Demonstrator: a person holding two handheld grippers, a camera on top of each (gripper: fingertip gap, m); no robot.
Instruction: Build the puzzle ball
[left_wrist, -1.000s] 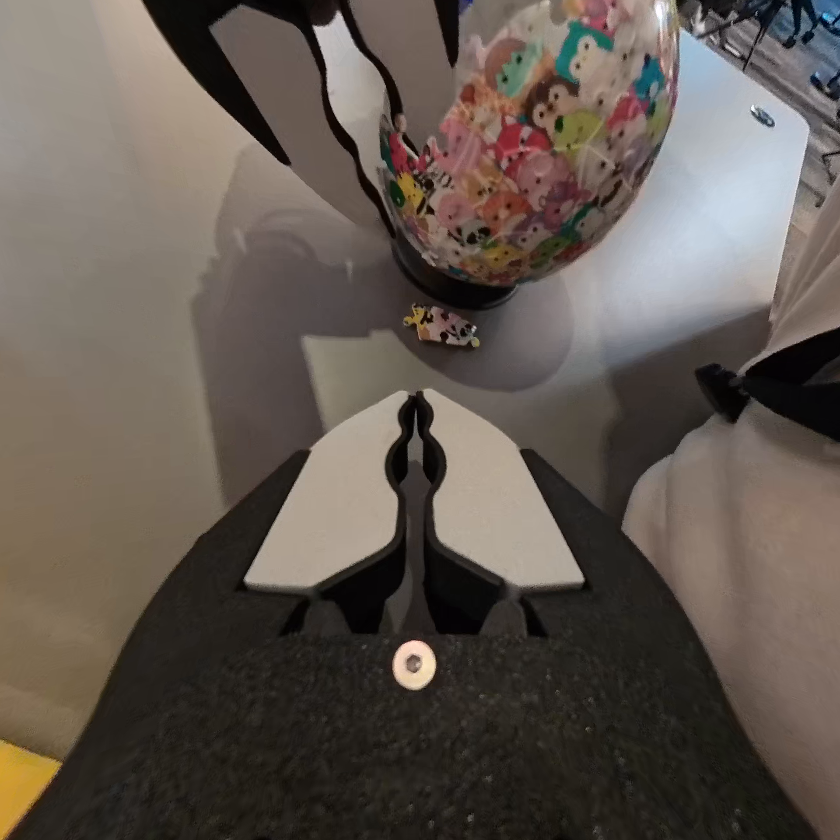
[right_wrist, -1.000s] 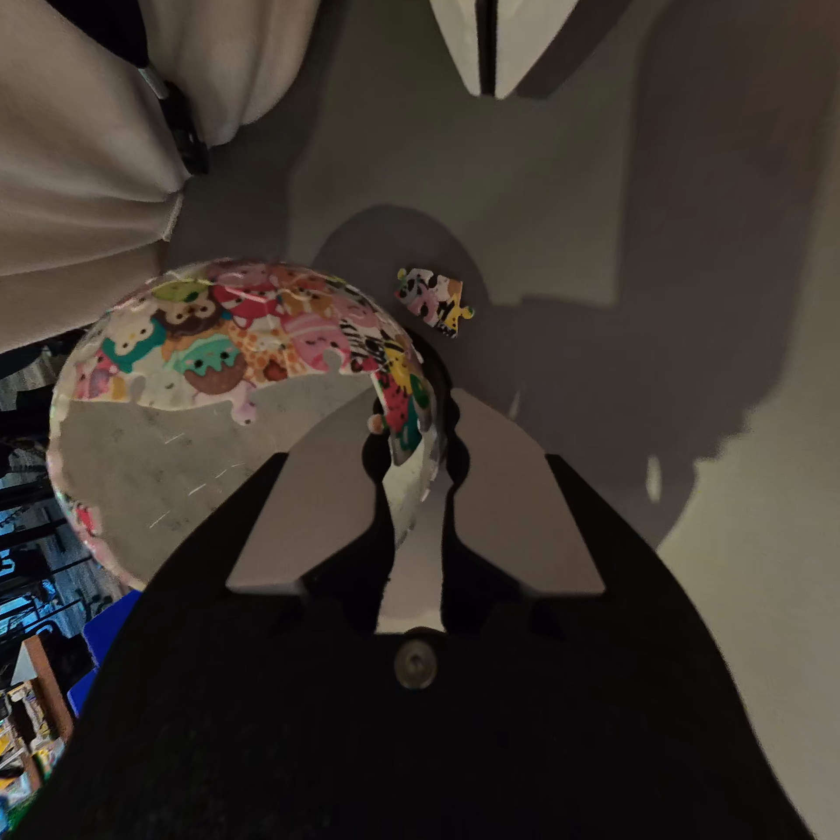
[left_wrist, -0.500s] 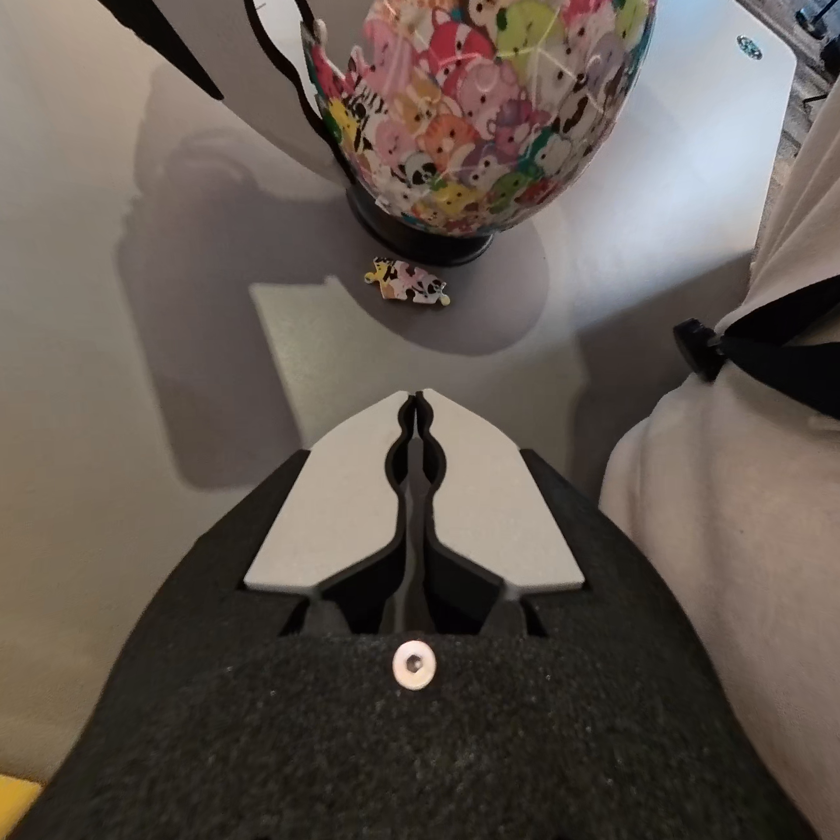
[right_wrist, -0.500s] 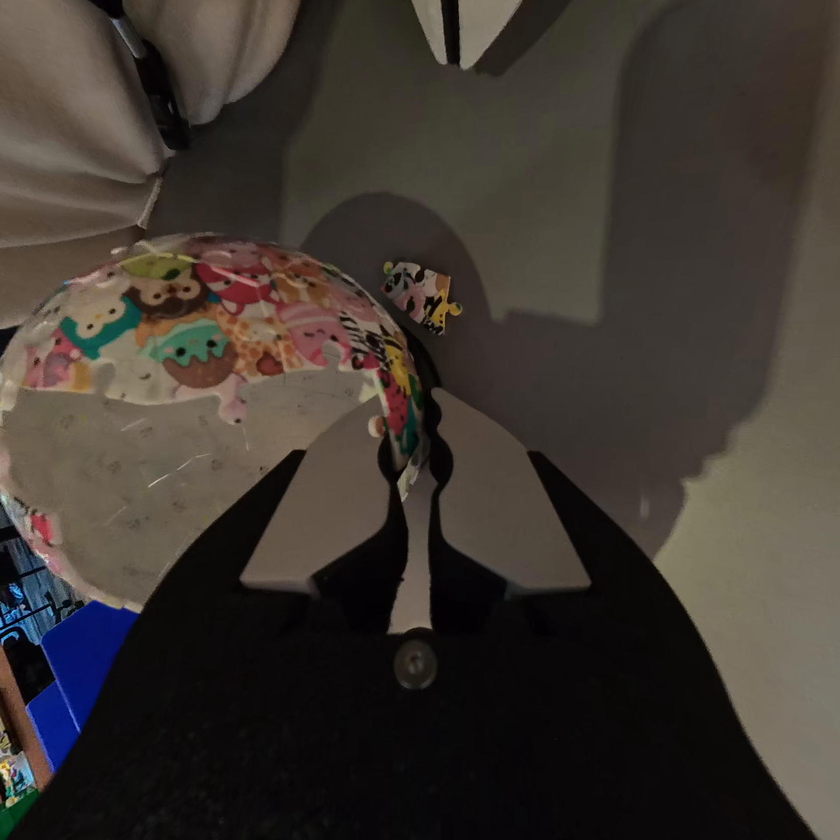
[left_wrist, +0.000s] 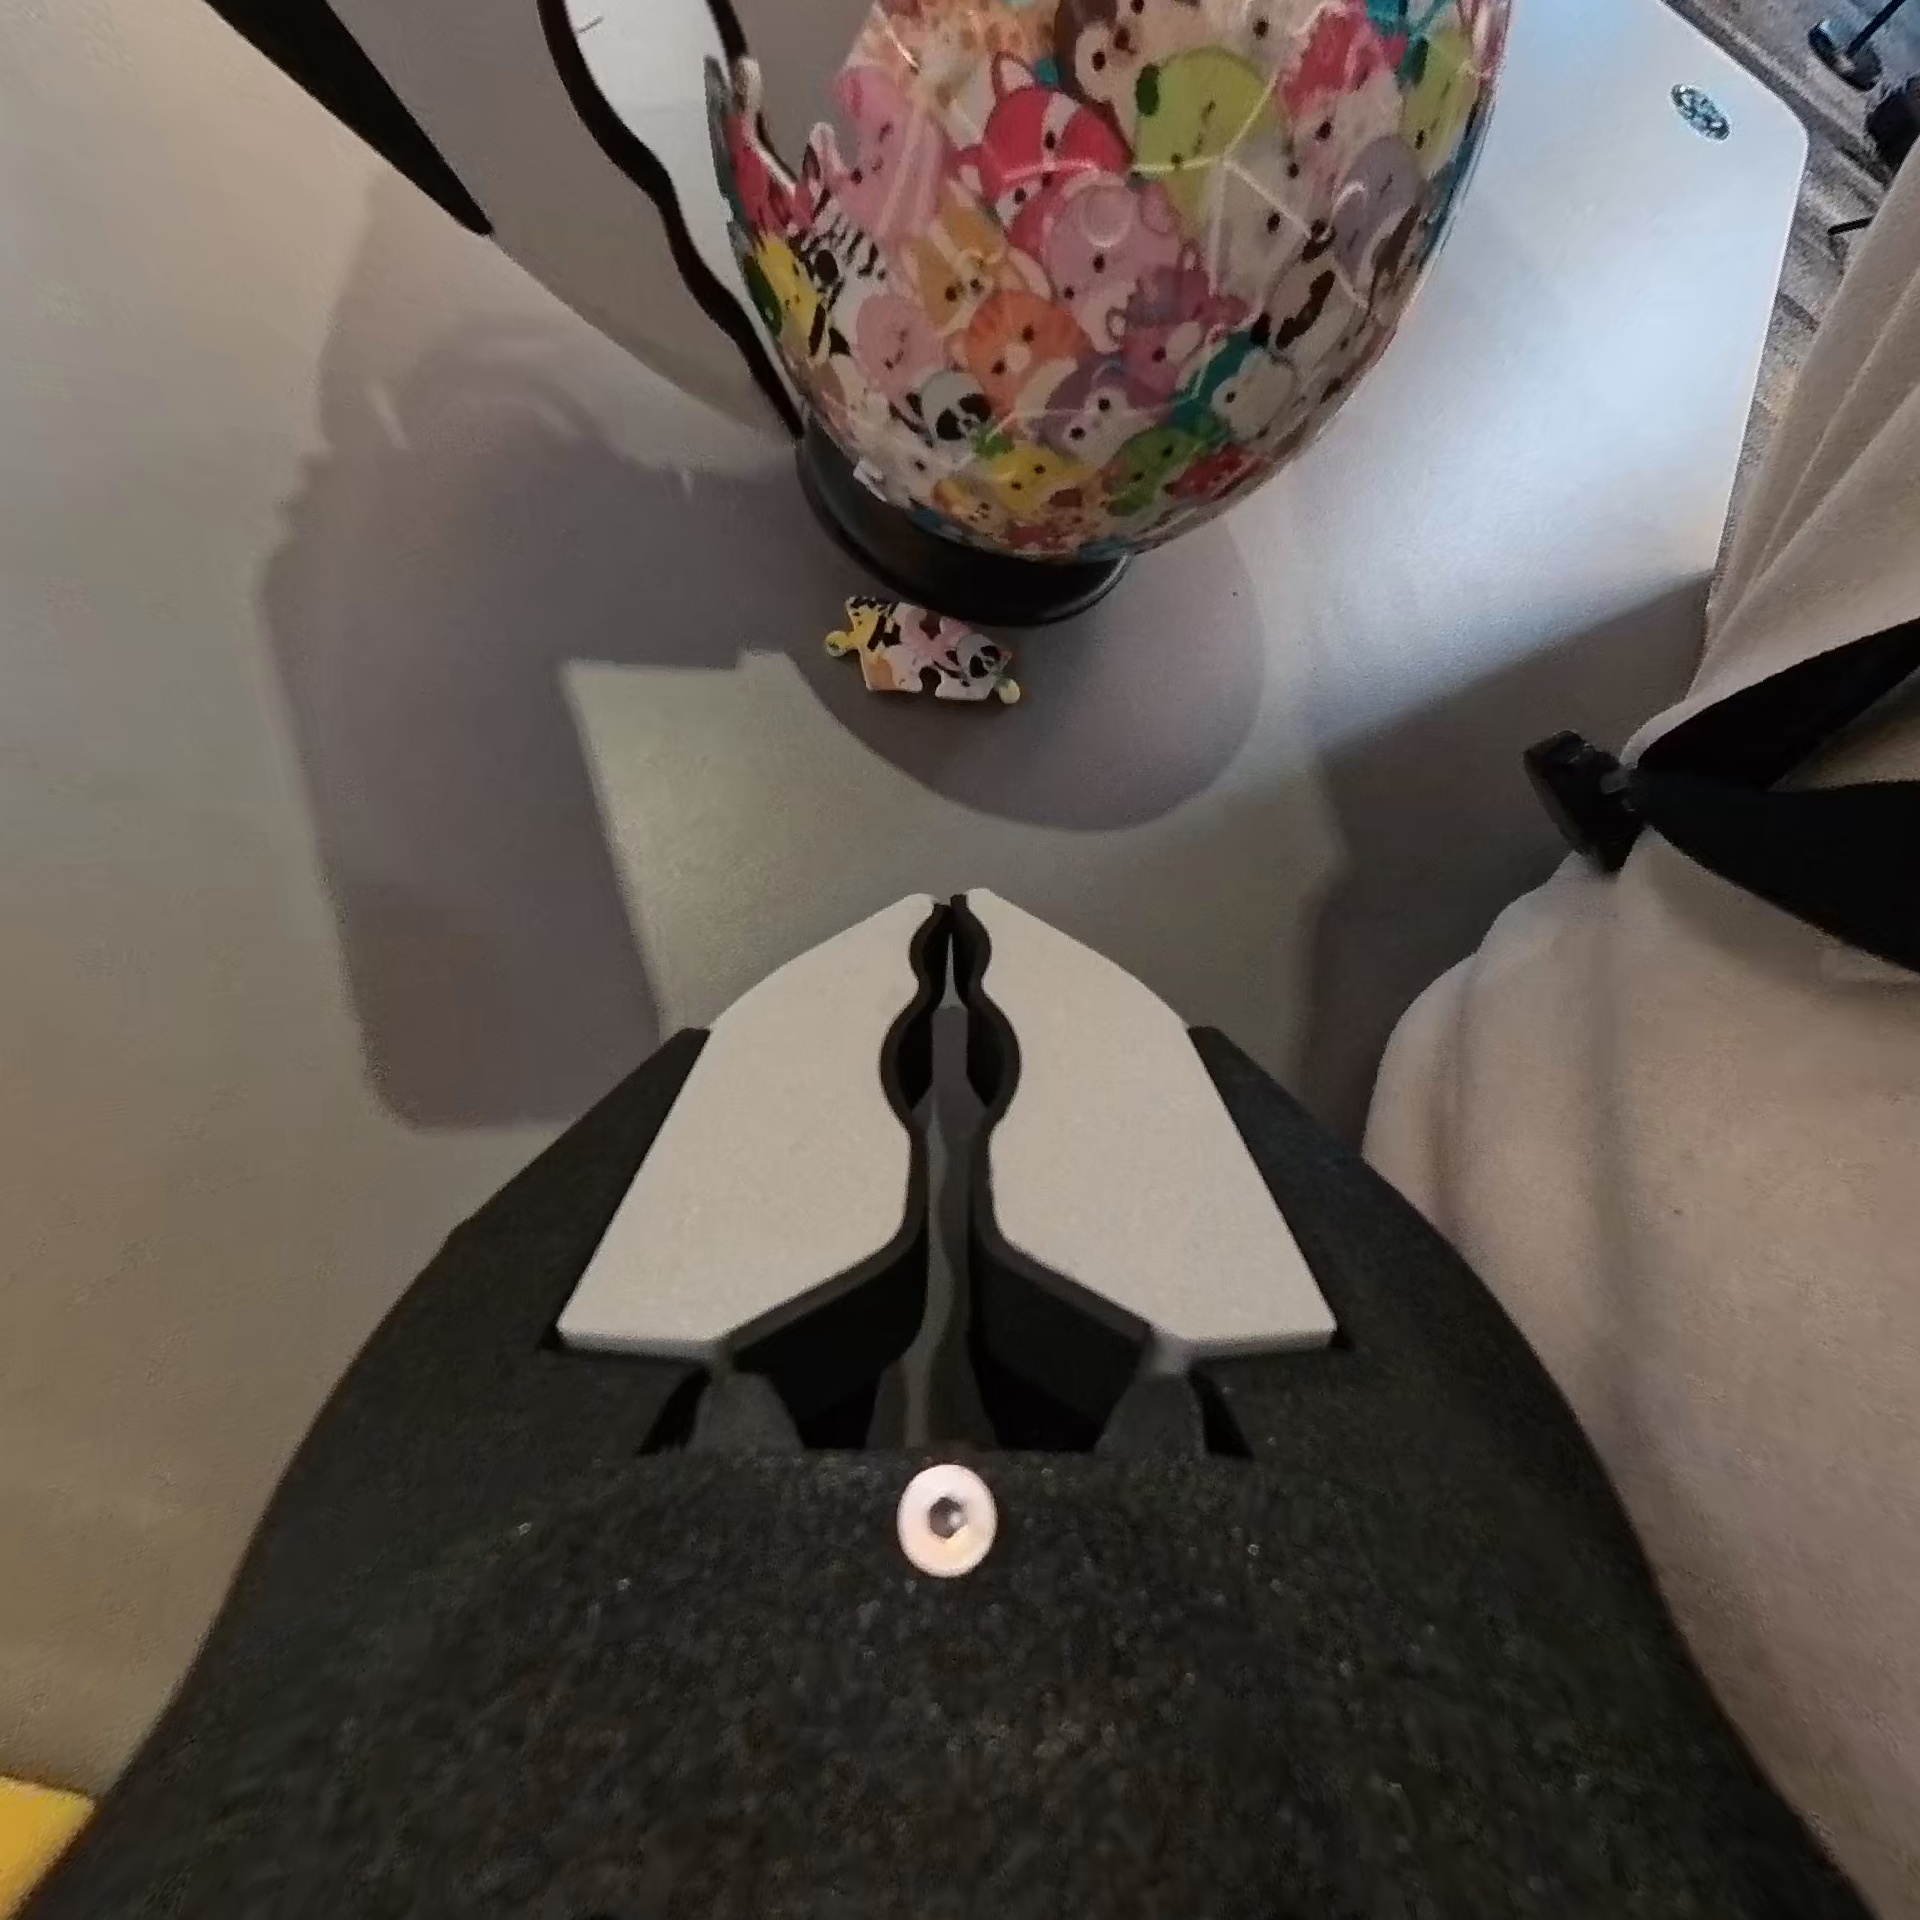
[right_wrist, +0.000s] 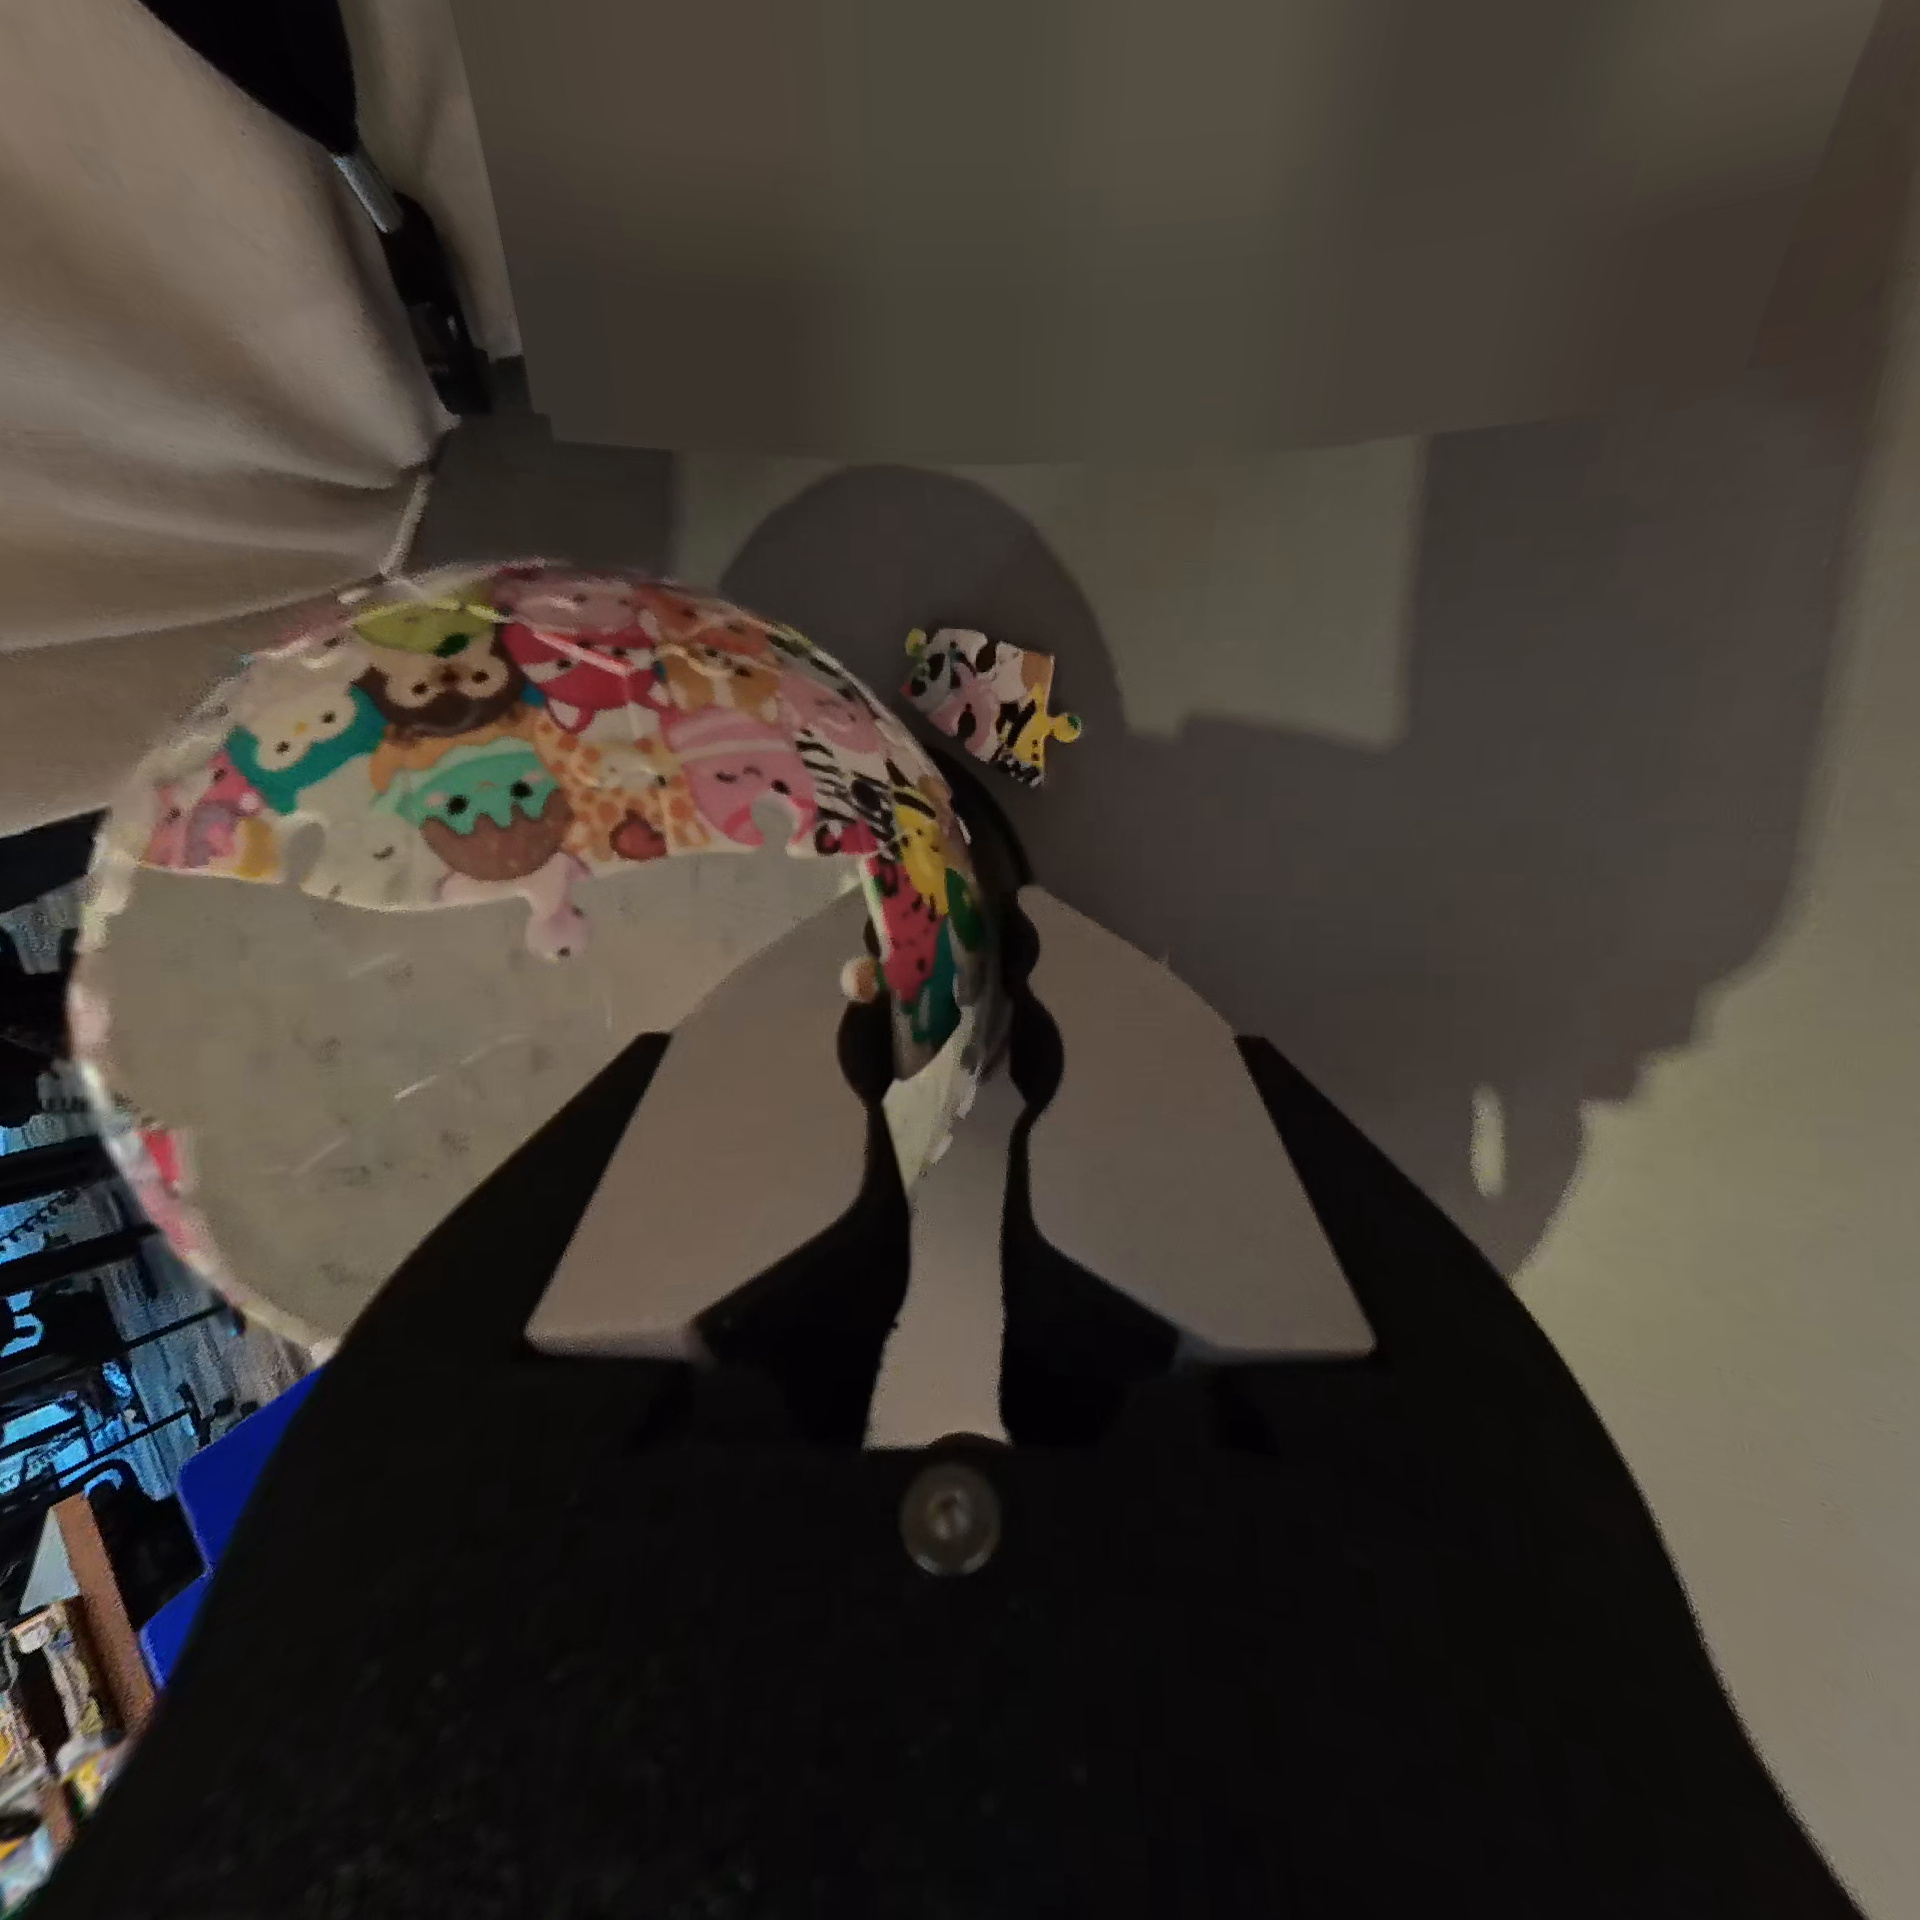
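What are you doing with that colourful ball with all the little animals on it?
A person is building a puzzle ball with two hand-held grippers. The right gripper is pinching the ball's open edge; the ball sits on a black stand on the white table. The top is not finished, so you can see its grey inside. One loose puzzle piece lies by the stand. The left gripper is shut and empty, hovering nearby.

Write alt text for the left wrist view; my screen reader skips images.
The shut left gripper points at a loose puzzle piece lying on the white table beside the black stand of a colourful, partly built puzzle ball. The right gripper pinches the ball's open edge.
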